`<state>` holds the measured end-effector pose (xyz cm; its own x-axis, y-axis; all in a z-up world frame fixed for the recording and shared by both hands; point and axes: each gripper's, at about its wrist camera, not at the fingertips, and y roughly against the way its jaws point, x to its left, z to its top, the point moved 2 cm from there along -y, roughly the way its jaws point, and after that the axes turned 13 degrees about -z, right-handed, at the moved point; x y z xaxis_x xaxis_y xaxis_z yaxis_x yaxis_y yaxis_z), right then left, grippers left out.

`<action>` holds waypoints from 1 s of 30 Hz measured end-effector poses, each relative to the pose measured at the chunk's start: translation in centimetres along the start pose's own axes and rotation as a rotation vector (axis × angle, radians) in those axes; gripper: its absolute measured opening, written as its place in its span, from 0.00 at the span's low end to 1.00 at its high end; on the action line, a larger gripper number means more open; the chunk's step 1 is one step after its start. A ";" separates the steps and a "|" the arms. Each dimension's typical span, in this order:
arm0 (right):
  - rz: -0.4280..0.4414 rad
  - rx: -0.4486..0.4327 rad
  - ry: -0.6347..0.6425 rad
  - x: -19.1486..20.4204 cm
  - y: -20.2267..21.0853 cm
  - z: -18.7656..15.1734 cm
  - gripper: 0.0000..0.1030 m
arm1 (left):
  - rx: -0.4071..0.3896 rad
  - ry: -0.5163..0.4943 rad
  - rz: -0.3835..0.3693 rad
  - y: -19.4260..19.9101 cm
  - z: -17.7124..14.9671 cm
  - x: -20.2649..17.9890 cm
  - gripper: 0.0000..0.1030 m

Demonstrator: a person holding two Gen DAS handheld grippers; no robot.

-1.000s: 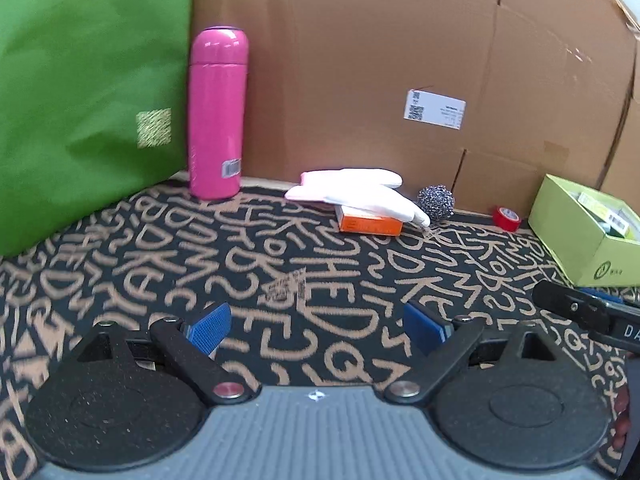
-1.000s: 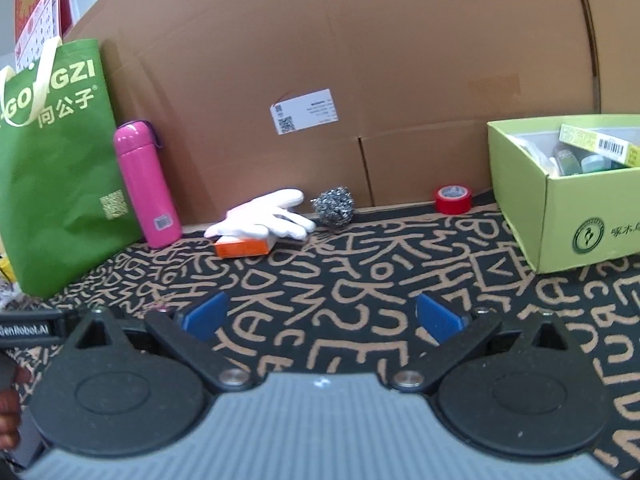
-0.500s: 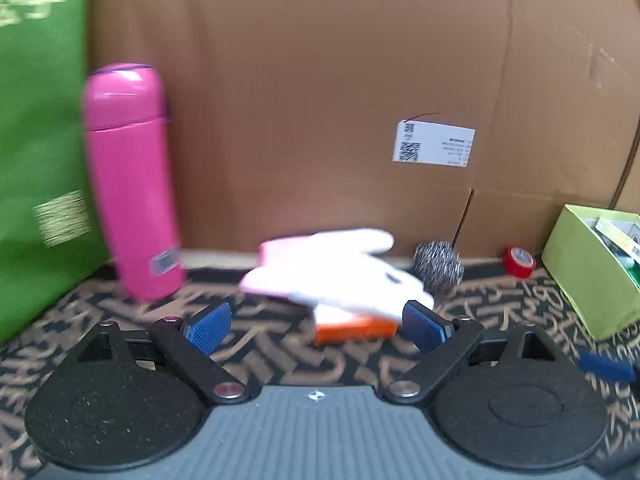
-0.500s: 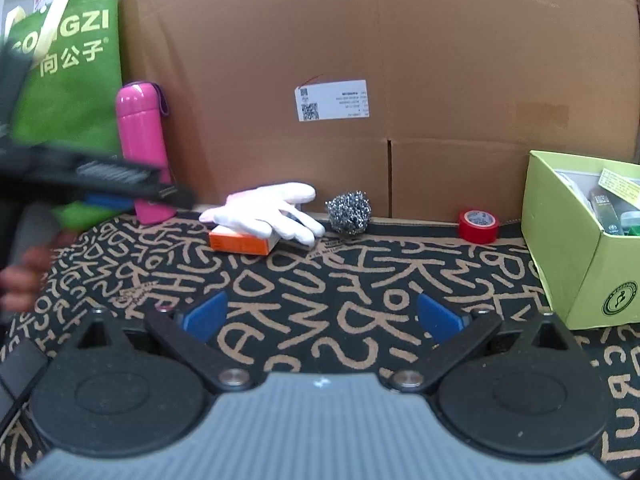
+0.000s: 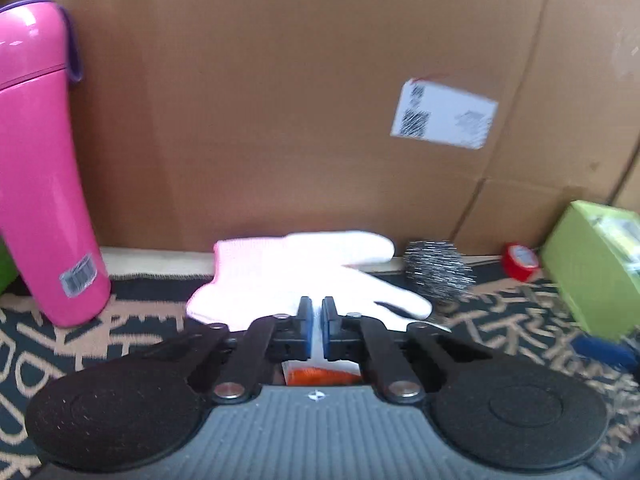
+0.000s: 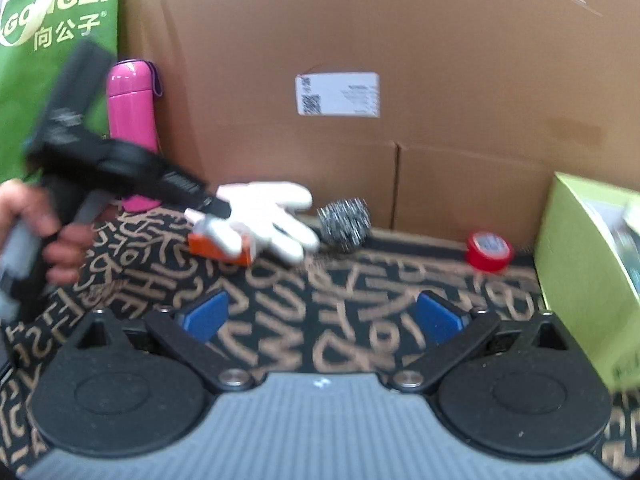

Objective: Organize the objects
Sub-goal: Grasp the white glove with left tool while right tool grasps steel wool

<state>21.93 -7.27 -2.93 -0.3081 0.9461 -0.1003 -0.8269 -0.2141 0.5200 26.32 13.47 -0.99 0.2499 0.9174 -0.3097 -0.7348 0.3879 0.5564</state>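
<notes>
A white glove [image 5: 304, 276] lies over an orange box [image 5: 320, 376] near the cardboard wall. My left gripper [image 5: 316, 328] has its jaws closed to a thin gap on the near edge of the glove. In the right wrist view the left gripper [image 6: 216, 208] reaches onto the glove [image 6: 264, 216], which rests on the orange box [image 6: 216, 248]. My right gripper [image 6: 320, 316] is open and empty above the patterned mat. A steel scourer [image 6: 344, 222] and a red tape roll [image 6: 488, 250] lie to the right of the glove.
A pink bottle [image 5: 36, 168] stands left of the glove, beside a green bag [image 6: 40, 40]. A light green box [image 6: 592, 280] with items inside stands at the right. A cardboard wall [image 5: 320, 100] closes the back. The black mat [image 6: 340, 300] has tan letters.
My left gripper moved forward to the glove and shut from wide open onto its near edge. My right gripper stayed open and drew a little closer to the objects.
</notes>
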 end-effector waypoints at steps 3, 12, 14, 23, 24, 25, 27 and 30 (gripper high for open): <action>0.016 -0.017 0.012 0.2 -1.9 1.7 0.89 | -0.015 -0.032 -0.039 3.2 -0.7 -0.5 0.00; -0.033 0.029 -0.039 0.6 -9.1 4.8 0.53 | 0.105 -0.106 -0.122 8.1 -5.2 -1.9 0.08; -0.076 0.049 -0.037 0.9 -10.3 4.7 0.28 | 0.082 -0.095 -0.091 7.8 -5.1 -2.0 0.35; -0.053 0.000 -0.019 1.0 -3.5 0.4 0.21 | 0.034 0.048 -0.037 3.8 -3.0 -0.7 0.81; -0.065 -0.009 -0.018 1.0 -2.3 -0.3 0.21 | 0.049 0.069 -0.040 3.1 -3.0 -0.6 0.81; -0.072 -0.021 -0.023 1.0 -1.1 -0.7 0.21 | 0.068 0.093 -0.041 2.4 -3.0 -0.6 0.81; -0.074 -0.046 -0.060 0.8 1.6 -1.6 0.21 | 0.124 0.129 -0.042 1.2 -3.4 -0.4 0.65; -0.050 -0.053 -0.115 0.8 4.5 -2.7 0.21 | 0.131 0.038 0.009 1.3 -3.9 -1.1 0.16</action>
<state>16.72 -8.14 -2.94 -0.2127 0.9768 -0.0258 -0.8645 -0.1758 0.4710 22.61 12.61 -2.97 0.2173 0.9180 -0.3318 -0.6480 0.3898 0.6543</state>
